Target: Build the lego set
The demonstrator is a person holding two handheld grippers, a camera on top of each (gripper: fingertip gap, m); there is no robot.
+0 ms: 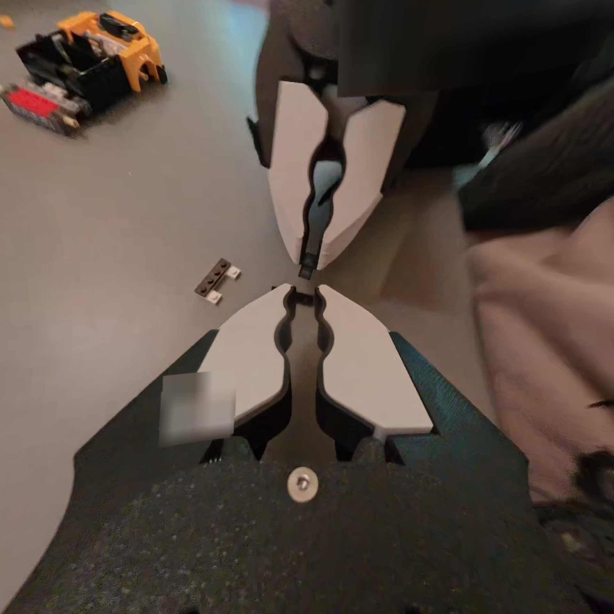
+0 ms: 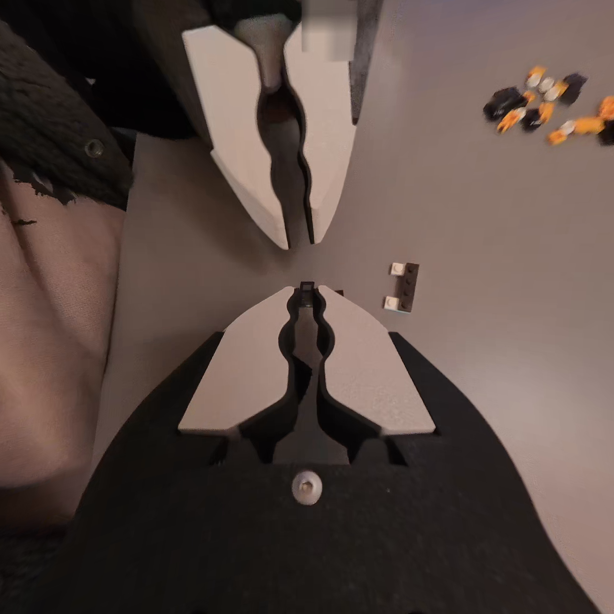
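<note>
My left gripper [image 1: 304, 288] is nearly shut, with a small black piece [image 1: 304, 299] between its tips. My right gripper [image 2: 306, 288] is shut on another small black lego piece [image 2: 306, 294]. The two grippers point at each other, tips a short gap apart, just above the grey table [image 1: 133, 216]. In the left wrist view the right gripper [image 1: 309, 262] comes in from above with its black piece [image 1: 307, 267] sticking out. In the right wrist view the left gripper [image 2: 299, 246] shows a narrow gap between its tips. A black plate with two white pieces [image 1: 217, 280] lies beside them on the table; it also shows in the right wrist view [image 2: 403, 287].
A partly built orange and black car model [image 1: 89, 66] stands at the far left. Several loose orange, black and grey pieces [image 2: 548, 106] lie at the far right. A person's dark sleeve [image 2: 59, 133] and light trousers [image 1: 548, 332] are at the table's edge.
</note>
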